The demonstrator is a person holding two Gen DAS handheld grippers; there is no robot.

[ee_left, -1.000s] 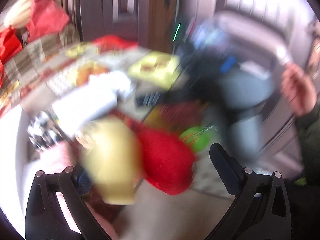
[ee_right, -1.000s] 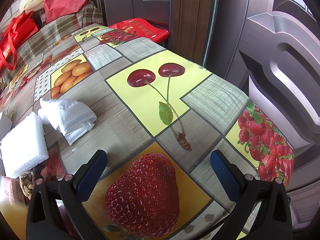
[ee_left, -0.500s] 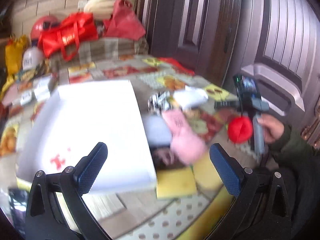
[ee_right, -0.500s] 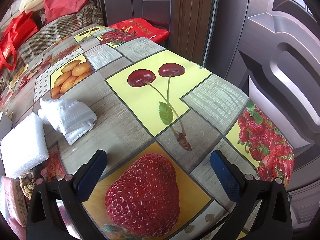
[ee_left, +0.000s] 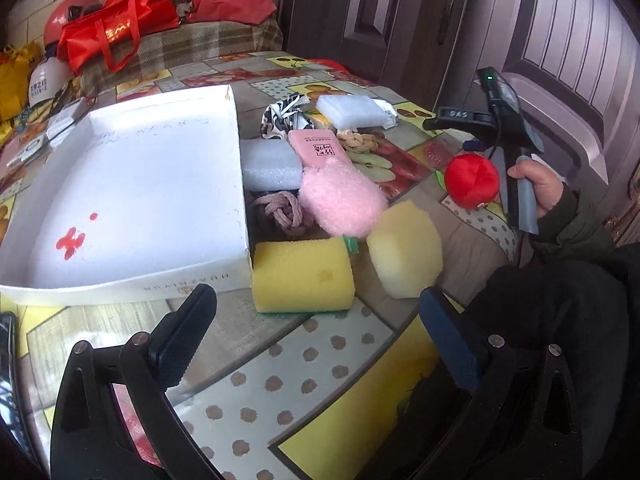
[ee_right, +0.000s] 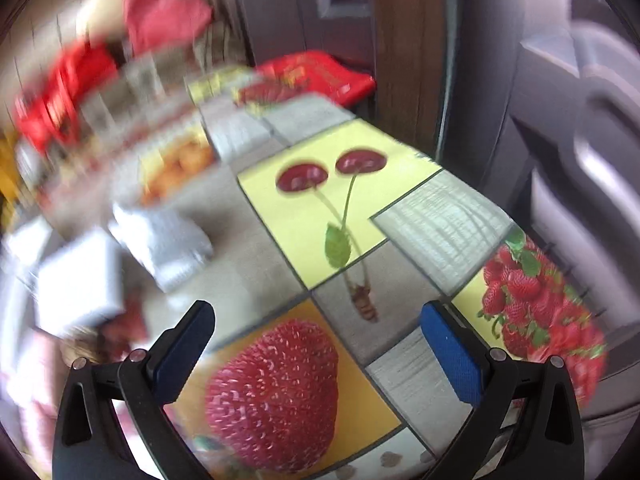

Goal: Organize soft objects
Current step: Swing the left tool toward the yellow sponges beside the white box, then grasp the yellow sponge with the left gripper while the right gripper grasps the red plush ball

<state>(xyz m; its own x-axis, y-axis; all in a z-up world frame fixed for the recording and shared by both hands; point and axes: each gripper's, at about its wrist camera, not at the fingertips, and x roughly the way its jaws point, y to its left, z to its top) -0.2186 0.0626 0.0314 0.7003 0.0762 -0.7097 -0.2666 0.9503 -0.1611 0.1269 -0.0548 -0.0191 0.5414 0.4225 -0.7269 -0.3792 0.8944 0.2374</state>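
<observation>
My left gripper [ee_left: 316, 332] is open above the table's front edge, holding nothing. Just beyond it lie a yellow sponge [ee_left: 302, 276] and a paler sponge block [ee_left: 404, 256]. Behind those are a pink fluffy piece [ee_left: 340, 196], a mauve rope knot [ee_left: 280, 210], a white foam bar [ee_left: 272, 164] and a pink packet [ee_left: 318, 148]. A shallow white box [ee_left: 132, 184] sits to the left. A red plush ball [ee_left: 472, 182] rests by the right edge. My right gripper [ee_right: 316, 328] is open over the strawberry print, with a white foam block [ee_right: 80, 280] and a folded white cloth [ee_right: 164, 240] to its left, both blurred.
A hand [ee_left: 536, 188] holds the right gripper's handle beside the red ball, with a dark sleeve and lap below it. Farther back lie a white foam pad [ee_left: 352, 112], a black-and-white cloth [ee_left: 284, 118] and a beige knot [ee_left: 358, 142]. Red bags [ee_left: 108, 28] sit on a plaid seat; dark doors [ee_left: 400, 12] stand behind.
The left view has pulled back from close over the sponges and red ball to the table's front edge. The right view, still before, is now blurred and shifting.
</observation>
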